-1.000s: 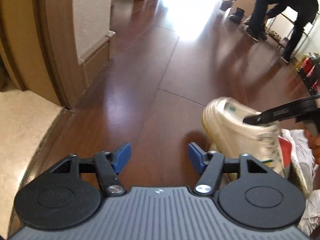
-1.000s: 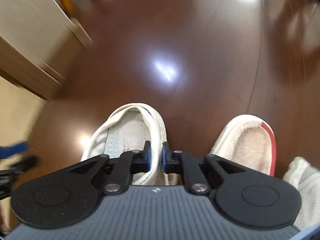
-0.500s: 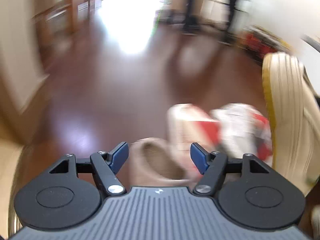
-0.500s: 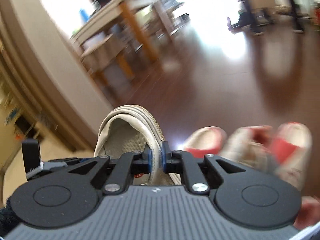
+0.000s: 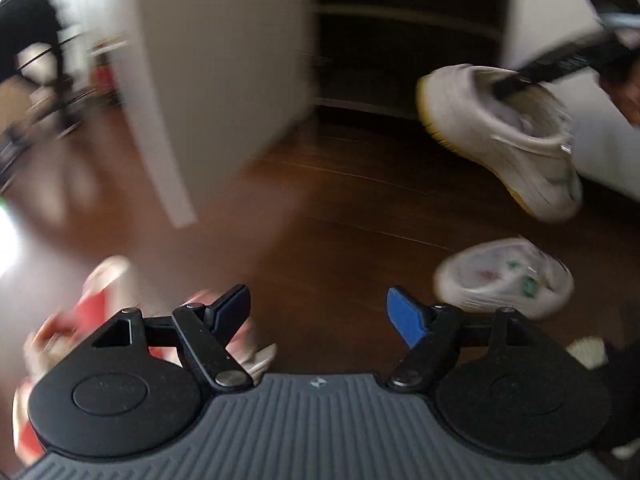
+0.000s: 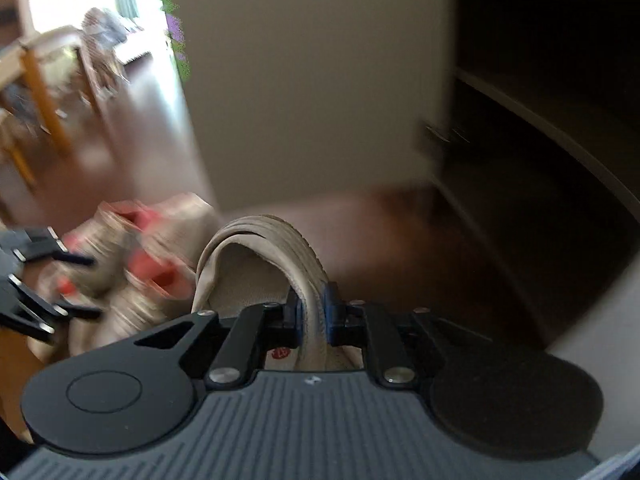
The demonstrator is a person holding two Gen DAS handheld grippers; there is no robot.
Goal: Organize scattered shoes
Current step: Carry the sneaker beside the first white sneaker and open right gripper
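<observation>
Grippers as we see them: right gripper [image 6: 312, 312] pinches the cream low-top sneaker's [image 6: 256, 248] collar; left gripper [image 5: 320, 314], at nine o'clock, has just been opening, nothing between its jaws.

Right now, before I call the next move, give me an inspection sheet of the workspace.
Surface: dark wood floor, glossy.
Job's things: white sneaker carried in the air; second white sneaker on the floor; red-and-white shoes piled, blurred.
Clutter: nothing seen beyond the shoes.
Grippers: right gripper shut on the white sneaker's collar; left gripper open, empty, jaws just opening.
Cables: nothing seen.
Surroundings: open cabinet with dark shelves ahead; wooden table at far left.
</observation>
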